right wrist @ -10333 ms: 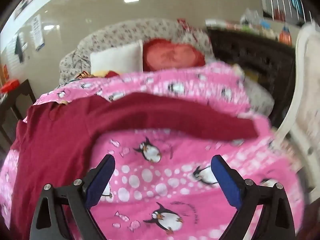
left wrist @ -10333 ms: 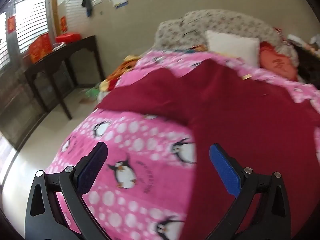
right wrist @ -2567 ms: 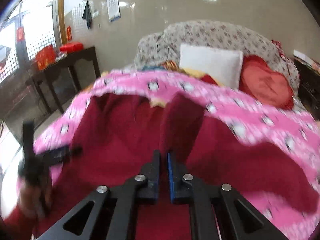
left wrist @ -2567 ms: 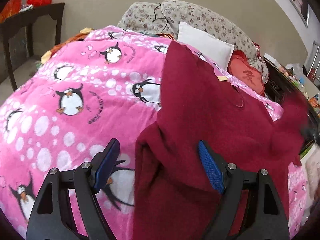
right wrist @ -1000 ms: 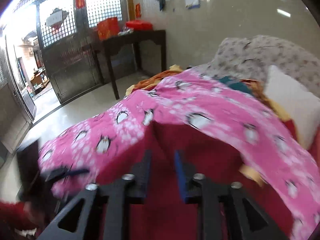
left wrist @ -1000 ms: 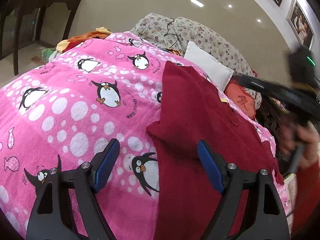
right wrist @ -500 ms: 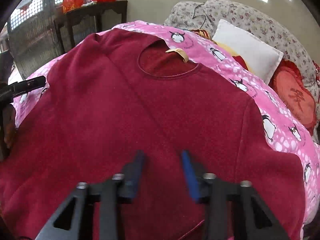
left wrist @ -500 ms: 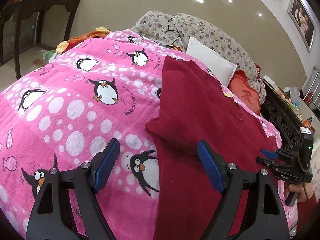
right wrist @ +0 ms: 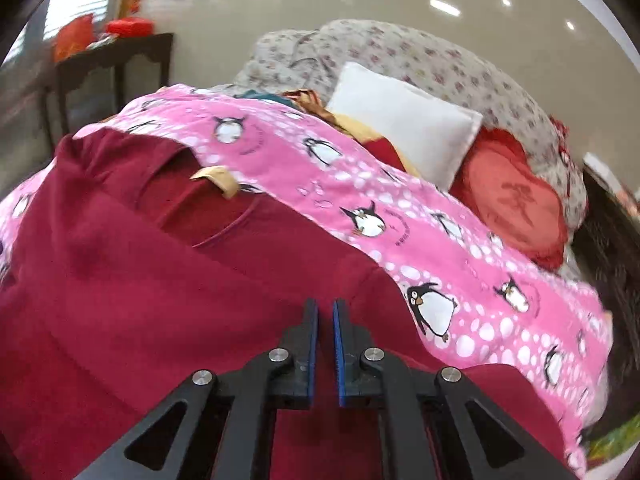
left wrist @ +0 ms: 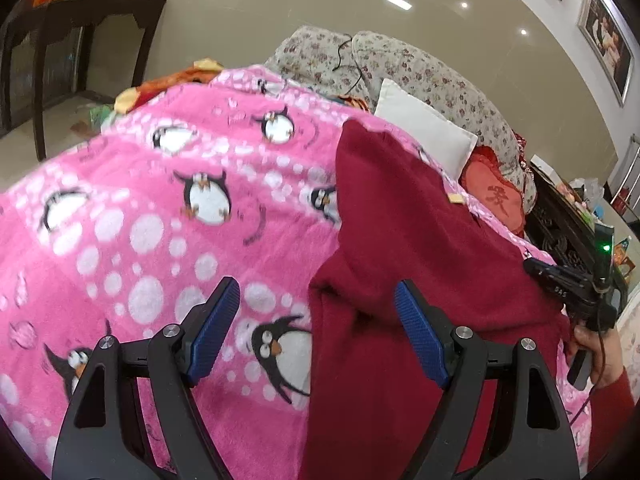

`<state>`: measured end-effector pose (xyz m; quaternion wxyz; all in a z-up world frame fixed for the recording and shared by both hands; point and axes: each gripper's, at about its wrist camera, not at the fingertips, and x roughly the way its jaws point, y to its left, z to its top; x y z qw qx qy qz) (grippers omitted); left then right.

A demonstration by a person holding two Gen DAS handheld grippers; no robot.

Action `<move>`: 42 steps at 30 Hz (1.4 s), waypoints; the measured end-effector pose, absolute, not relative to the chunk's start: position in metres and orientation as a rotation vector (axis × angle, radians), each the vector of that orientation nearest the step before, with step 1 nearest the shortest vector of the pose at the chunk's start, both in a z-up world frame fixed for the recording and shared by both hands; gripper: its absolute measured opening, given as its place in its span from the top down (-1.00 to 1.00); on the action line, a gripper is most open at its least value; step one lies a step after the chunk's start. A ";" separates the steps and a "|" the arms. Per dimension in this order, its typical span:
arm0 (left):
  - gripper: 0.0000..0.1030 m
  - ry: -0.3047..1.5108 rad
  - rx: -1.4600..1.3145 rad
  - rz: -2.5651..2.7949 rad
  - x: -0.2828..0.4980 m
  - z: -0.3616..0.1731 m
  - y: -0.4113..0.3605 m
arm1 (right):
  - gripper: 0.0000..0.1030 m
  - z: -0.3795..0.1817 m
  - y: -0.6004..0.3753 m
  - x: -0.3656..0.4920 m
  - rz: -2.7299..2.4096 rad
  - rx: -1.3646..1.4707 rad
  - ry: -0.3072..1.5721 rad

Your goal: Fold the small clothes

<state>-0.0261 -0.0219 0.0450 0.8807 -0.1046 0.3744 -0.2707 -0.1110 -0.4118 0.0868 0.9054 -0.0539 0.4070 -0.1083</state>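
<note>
A dark red sweater (left wrist: 420, 240) lies spread on a pink penguin blanket (left wrist: 160, 220), neck towards the pillows, with a tan label (right wrist: 218, 178) at the collar. My left gripper (left wrist: 316, 286) hovers open over the sweater's left edge, where the cloth is folded over; nothing is between its pads. At the sweater's right edge, a hand holds my right gripper (left wrist: 536, 268). In the right wrist view the right gripper (right wrist: 325, 304) is shut, low on the red sweater (right wrist: 140, 280), with a ridge of cloth running up to its tips.
A white pillow (left wrist: 424, 136) and a red heart cushion (right wrist: 516, 208) lean on the floral headboard (left wrist: 400, 64). A dark side table (left wrist: 80, 20) stands far left. Dark carved furniture (left wrist: 560, 220) borders the bed on the right.
My right gripper went from part open to shut and dropped onto the sweater's right side. The left gripper stayed open and almost still.
</note>
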 end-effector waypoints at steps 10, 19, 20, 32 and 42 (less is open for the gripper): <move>-0.56 0.771 -0.042 -0.594 -0.009 0.074 -0.078 | 0.49 0.112 -0.390 -0.145 -0.172 -0.074 0.822; -0.56 0.931 0.000 -0.532 0.037 0.027 -0.114 | 0.49 0.084 -0.442 -0.182 -0.180 0.201 0.806; -0.56 0.919 0.000 -0.535 0.035 0.029 -0.113 | 0.49 0.091 -0.442 -0.188 -0.185 0.218 0.794; -0.56 0.879 0.006 -0.569 -0.022 0.055 -0.117 | 0.40 0.096 -0.468 -0.258 -0.203 0.414 0.737; -0.56 0.841 -0.095 -0.626 -0.045 0.079 -0.120 | 0.08 0.043 -0.597 -0.387 -0.530 0.945 0.621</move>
